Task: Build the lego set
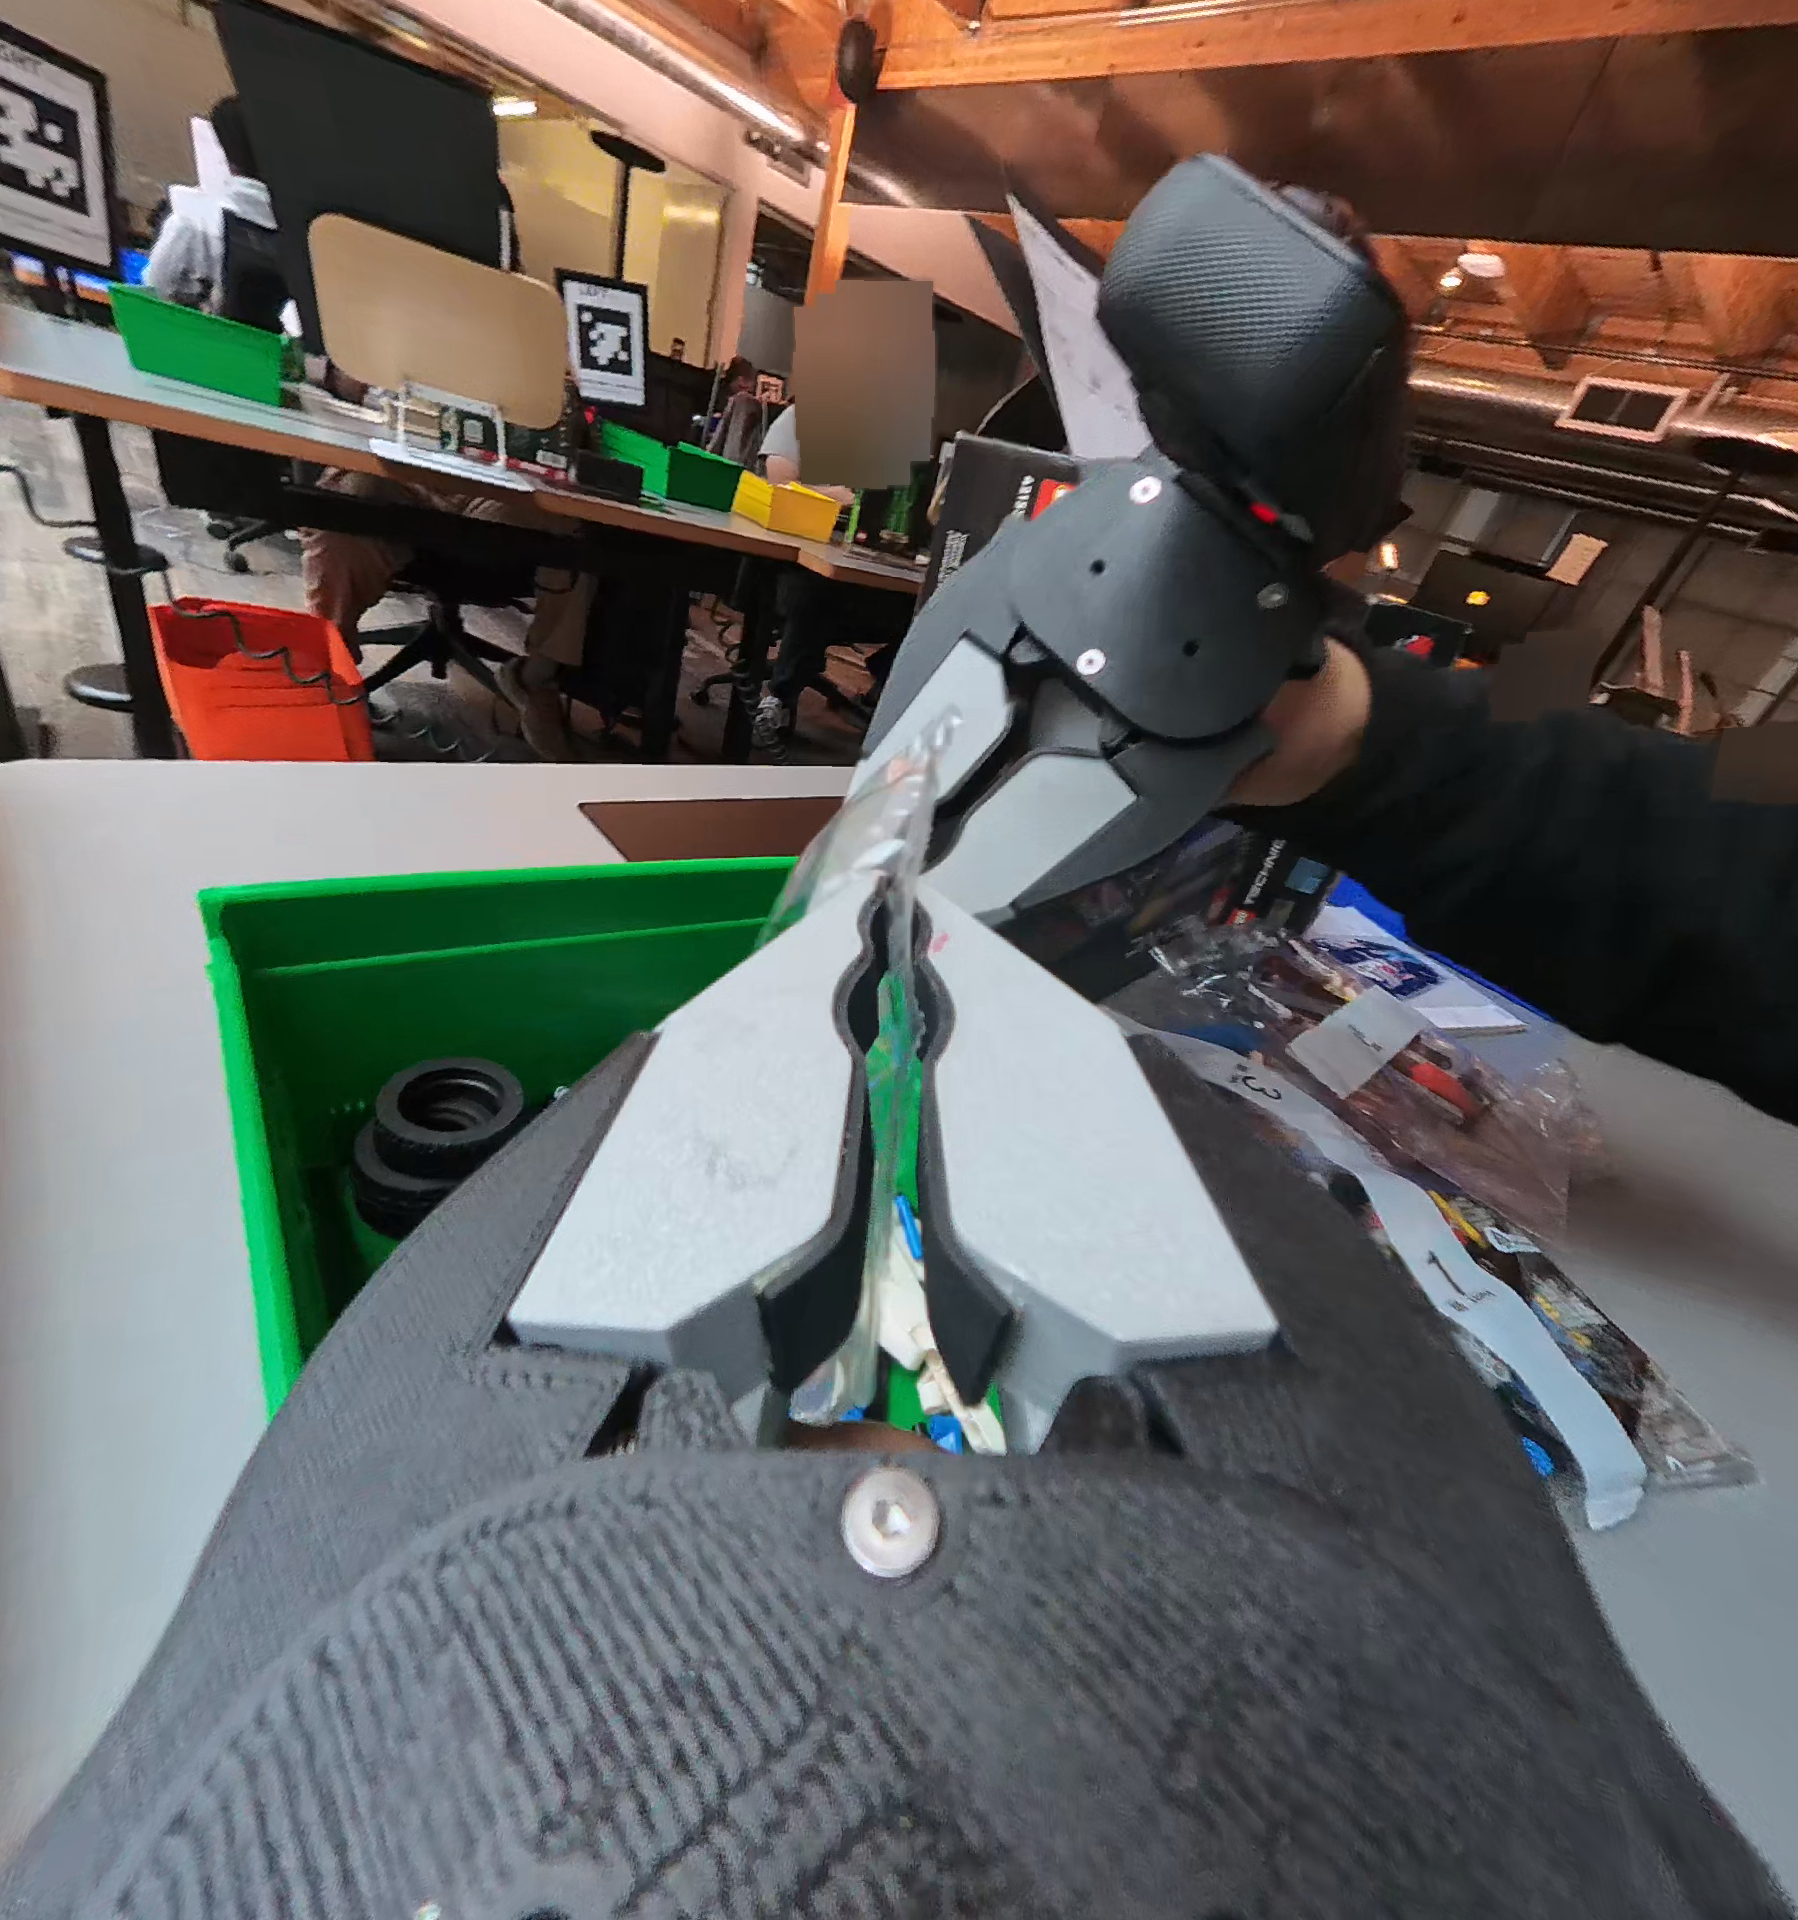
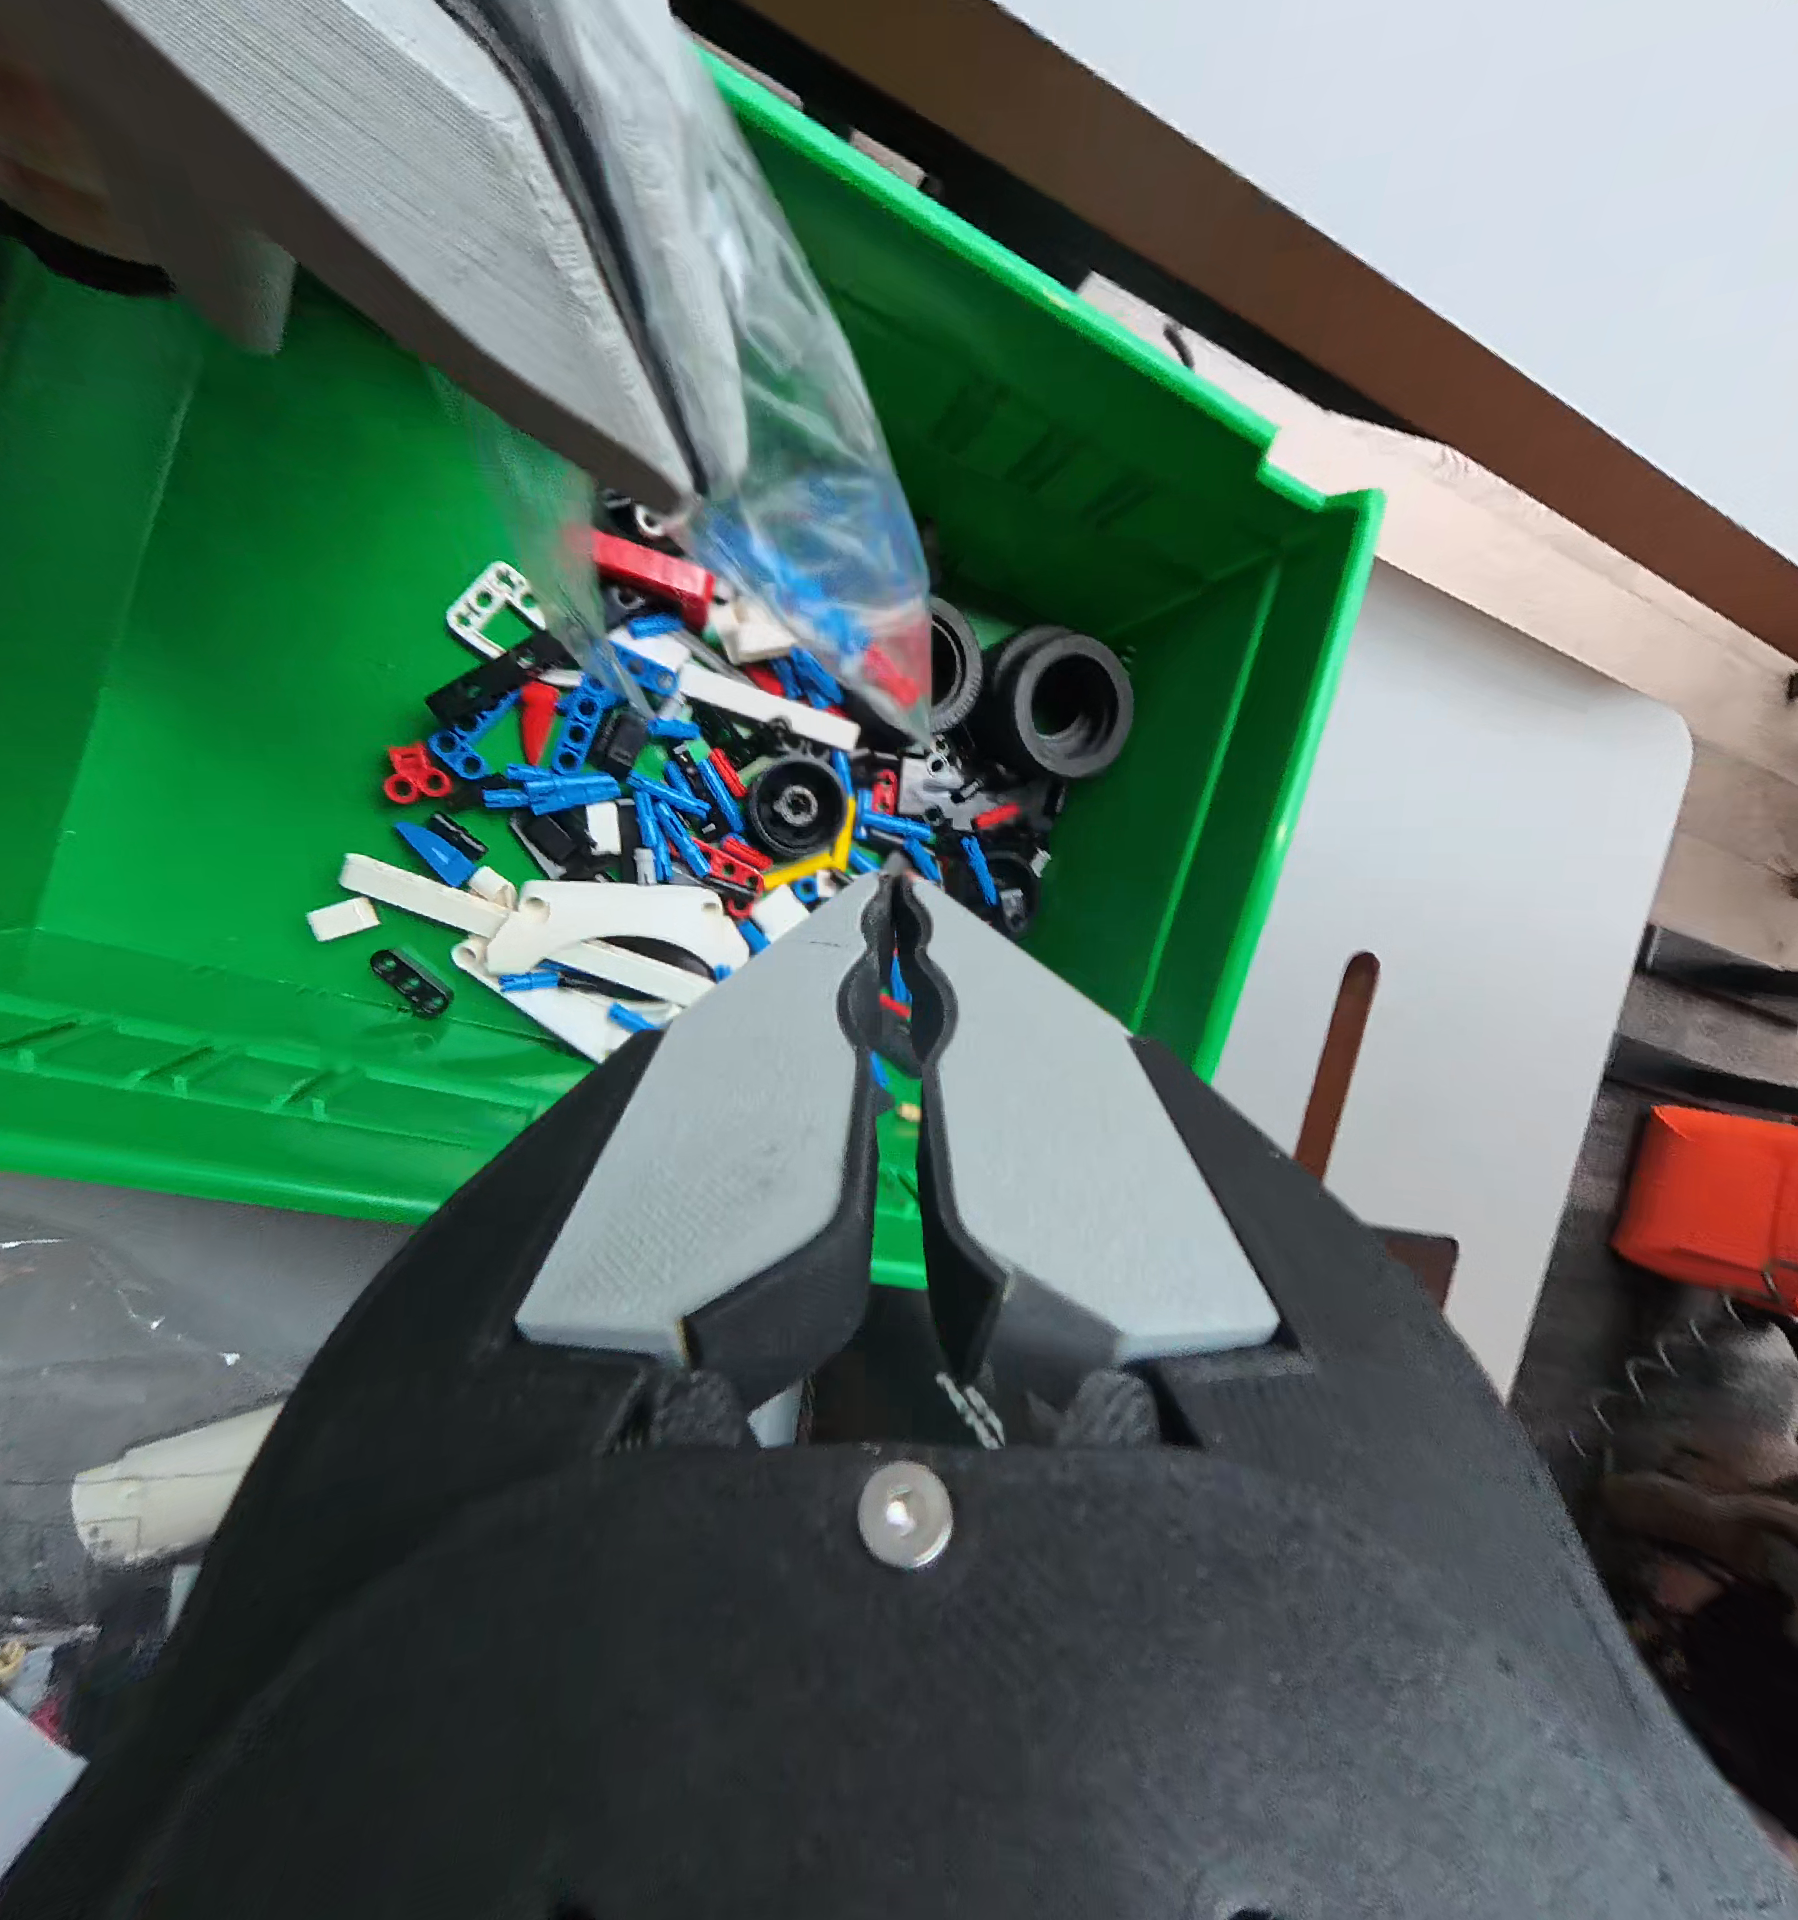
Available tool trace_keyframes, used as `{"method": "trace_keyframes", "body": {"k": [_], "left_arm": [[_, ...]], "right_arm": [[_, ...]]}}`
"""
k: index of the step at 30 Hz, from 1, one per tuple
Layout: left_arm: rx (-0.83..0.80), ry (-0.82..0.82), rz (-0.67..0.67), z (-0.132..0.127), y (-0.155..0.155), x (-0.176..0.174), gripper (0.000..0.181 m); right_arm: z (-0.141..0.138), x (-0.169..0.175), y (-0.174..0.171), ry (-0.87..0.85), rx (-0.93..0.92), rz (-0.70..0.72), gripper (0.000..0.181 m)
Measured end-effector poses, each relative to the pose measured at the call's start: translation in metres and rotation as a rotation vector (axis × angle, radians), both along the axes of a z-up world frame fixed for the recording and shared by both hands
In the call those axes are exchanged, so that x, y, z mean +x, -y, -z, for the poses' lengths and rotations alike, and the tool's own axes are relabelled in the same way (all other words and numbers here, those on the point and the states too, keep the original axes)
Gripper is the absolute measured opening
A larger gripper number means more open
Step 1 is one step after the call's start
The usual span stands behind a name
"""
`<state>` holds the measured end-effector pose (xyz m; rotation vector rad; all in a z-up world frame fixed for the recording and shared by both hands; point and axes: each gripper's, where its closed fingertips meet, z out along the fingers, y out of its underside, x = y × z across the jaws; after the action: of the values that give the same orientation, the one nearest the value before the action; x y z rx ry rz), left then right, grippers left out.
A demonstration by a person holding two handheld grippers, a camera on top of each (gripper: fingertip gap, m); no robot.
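My left gripper (image 1: 900, 904) is shut on a clear plastic bag (image 1: 890, 821) that runs between its fingers and sticks out past the tips. In the right wrist view the left gripper (image 2: 687, 488) holds this bag (image 2: 770, 520) over the green bin (image 2: 1082, 343), and a few blue and red pieces lie in the bag's lower end. A pile of loose lego pieces (image 2: 666, 810) and black tyres (image 2: 1061, 701) lies in the bin. My right gripper (image 2: 890, 883) is shut just above the pile, below the bag's corner. Its fingers (image 1: 1061, 821) stand close behind the bag.
The green bin (image 1: 407, 966) stands on a light table, with tyres (image 1: 448, 1112) in its corner. More bags of pieces (image 1: 1446, 1101) and a dark box (image 1: 1269, 883) lie to the right. An orange bin (image 1: 251, 675) stands on the floor beyond the table edge. There is about 8 cm between the tips of the two grippers.
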<state>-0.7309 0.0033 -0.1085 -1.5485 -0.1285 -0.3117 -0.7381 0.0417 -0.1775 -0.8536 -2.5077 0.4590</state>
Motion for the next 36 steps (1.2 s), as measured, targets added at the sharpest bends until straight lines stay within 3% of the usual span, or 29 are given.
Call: {"method": "trace_keyframes", "body": {"k": [5, 9, 13, 20, 22, 24, 28, 32, 36], "left_arm": [[-0.066, 0.062, -0.130, 0.011, -0.006, -0.015, 0.000], [0.025, 0.116, 0.048, -0.008, -0.011, 0.018, 0.000], [-0.012, 0.047, -0.017, -0.003, -0.012, 0.010, 0.000], [0.012, 0.059, 0.047, -0.006, -0.010, 0.019, 0.000], [0.023, 0.065, 0.065, -0.006, -0.009, 0.022, 0.000], [0.029, 0.078, 0.055, -0.006, -0.008, 0.019, 0.000], [-0.019, 0.080, -0.117, 0.007, -0.005, -0.011, 0.000], [-0.013, 0.154, -0.137, 0.012, -0.006, -0.018, 0.000], [-0.010, 0.149, -0.151, 0.009, -0.005, -0.015, 0.000]], "right_arm": [[-0.018, 0.000, -0.015, -0.029, 0.113, 0.061, 0.000], [-0.025, -0.003, -0.012, -0.059, 0.124, 0.102, 0.000], [-0.019, 0.006, -0.011, -0.036, 0.145, 0.062, 0.010], [-0.007, 0.005, -0.003, -0.040, 0.125, 0.014, 0.025], [-0.007, 0.006, 0.007, -0.037, 0.073, -0.021, 0.000], [-0.005, 0.007, 0.009, -0.021, 0.062, -0.042, 0.000], [-0.017, 0.002, -0.006, -0.048, 0.126, 0.034, 0.000], [-0.011, 0.004, -0.013, -0.037, 0.245, 0.039, 0.000], [-0.008, 0.007, -0.011, -0.018, 0.220, 0.067, 0.000]]}}
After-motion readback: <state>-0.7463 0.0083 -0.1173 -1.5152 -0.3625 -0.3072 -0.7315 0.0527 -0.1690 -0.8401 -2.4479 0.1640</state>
